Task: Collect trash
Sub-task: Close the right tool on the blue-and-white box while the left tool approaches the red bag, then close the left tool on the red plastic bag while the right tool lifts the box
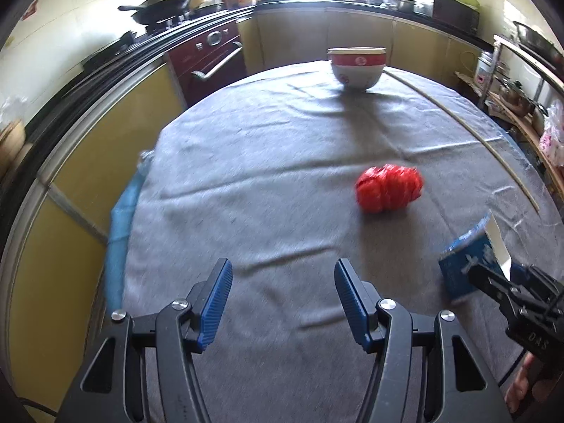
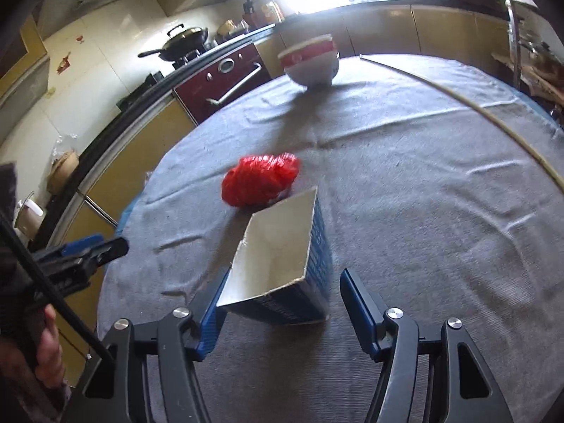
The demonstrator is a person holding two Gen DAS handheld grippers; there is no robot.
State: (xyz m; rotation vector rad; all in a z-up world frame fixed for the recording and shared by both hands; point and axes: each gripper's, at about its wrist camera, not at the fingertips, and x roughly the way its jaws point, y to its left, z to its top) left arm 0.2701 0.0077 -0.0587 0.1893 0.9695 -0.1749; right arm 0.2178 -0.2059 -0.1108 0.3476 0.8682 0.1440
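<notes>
Your right gripper [image 2: 282,303] has its jaws partly open around the blue carton [image 2: 299,282]. The left pad sits right at the carton's side, while the right pad [image 2: 356,303] stands clear with a gap showing, so you have no firm clamp on it yet. The carton stands on the cloth near the table's near edge, its torn top open toward you; what shows of its pale inside looks empty, though the bottom is hidden.

Your left gripper [image 1: 283,292] is also about half open with nothing between its pads, only grey tablecloth [image 1: 246,176] beneath it, near the near edge.

Further out, the crumpled red plastic bag [image 1: 387,188] lies loose around the middle of the table, just beyond the carton. At the far edge stands the red-and-white bowl [image 1: 356,68]; its inside cannot be seen from here. A thin pale stick [image 1: 469,130] lies along the table's right edge.

My reading is that collecting has barely begun: neither the bag nor the carton is secured, and no bin is visible. You probably need to close on the carton, then put the bag in it.
</notes>
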